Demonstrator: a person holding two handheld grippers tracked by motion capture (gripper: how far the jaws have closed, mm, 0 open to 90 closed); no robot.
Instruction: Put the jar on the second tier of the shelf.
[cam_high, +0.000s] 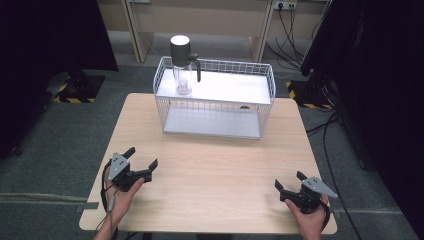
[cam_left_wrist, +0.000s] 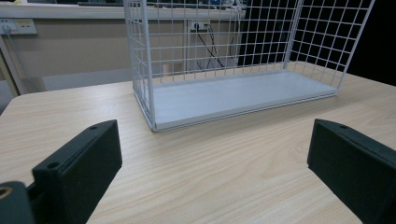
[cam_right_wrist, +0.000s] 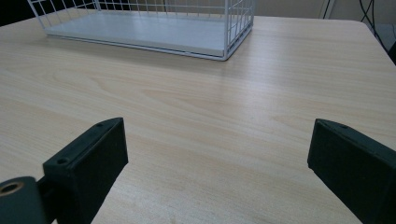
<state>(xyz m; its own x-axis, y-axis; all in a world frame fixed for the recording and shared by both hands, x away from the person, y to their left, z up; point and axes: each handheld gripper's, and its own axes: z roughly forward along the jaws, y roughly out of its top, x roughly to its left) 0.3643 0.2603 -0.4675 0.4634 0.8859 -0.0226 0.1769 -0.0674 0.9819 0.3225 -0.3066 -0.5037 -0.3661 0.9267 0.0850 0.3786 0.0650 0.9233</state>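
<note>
**Tall bottle on a wire rack, both hands parked – here's what I'd worry about**

Biggest thing first: the tabletop (cam_high: 210, 175) is wide open across its whole near half, so there's loads of room to move in from either side. Its near edge is right by both hands though, and the right one sits close to the near right corner, so a sloppy pull-back could go off the edge.

Next, the white wire rack (cam_high: 215, 100) at the far middle. It's a two-level job with a raised rim around the top shelf and an open front below. That rim is the snag risk: come in low and a jaw catches wire, which would shove the whole rack, since it just seems to sit loose on the wood.

Then the bottle (cam_high: 183, 65), standing upright on the top shelf at the far left corner, clear body, dark lid, a handle on its right side. It looks tall and narrow, so I'd guess a sideways nudge tips it, maybe over the far rim.

The left hand-held gripper (cam_high: 134, 167) and right hand-held gripper (cam_high: 290, 184) both rest near the front, jaws spread wide, holding nothing, well apart from the rack.
</note>
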